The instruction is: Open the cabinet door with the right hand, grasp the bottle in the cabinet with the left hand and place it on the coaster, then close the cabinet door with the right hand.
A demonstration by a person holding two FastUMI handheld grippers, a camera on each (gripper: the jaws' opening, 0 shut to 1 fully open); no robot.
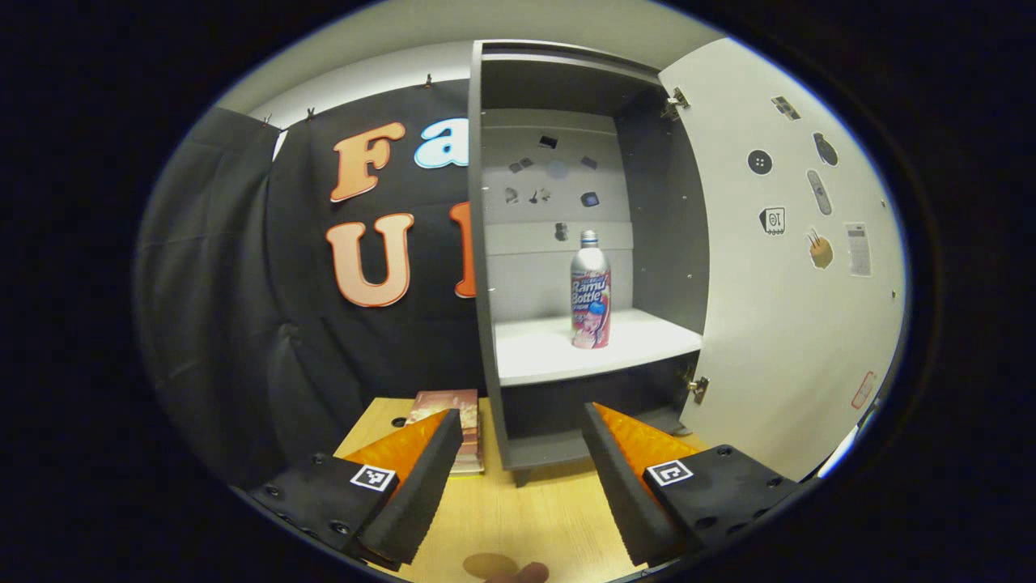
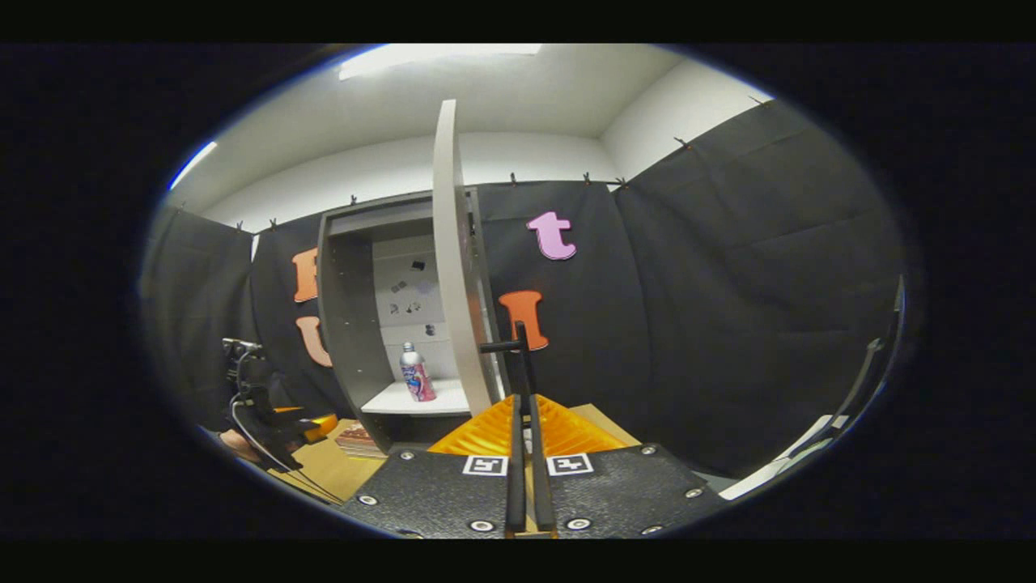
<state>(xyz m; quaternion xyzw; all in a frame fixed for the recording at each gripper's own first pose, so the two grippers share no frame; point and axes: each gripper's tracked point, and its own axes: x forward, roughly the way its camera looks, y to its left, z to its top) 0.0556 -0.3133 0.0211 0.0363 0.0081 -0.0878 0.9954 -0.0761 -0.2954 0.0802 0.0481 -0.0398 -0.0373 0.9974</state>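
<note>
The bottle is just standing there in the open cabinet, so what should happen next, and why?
Probably the left tongs should move forward toward the bottle. The door is swung wide, the bottle stands upright on the shelf, and the tongs are open but well short of it, over the table.

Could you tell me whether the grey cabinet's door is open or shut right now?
Open: the white cabinet door is swung wide, exposing the upright silver-and-pink bottle on the white shelf.

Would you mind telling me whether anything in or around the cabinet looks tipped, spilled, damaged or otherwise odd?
Nothing stands out. The bottle stands upright on the cabinet shelf with no spill around it, the cabinet door hangs open on its hinges, and a book lies flat on the wooden table beside the cabinet.
</note>
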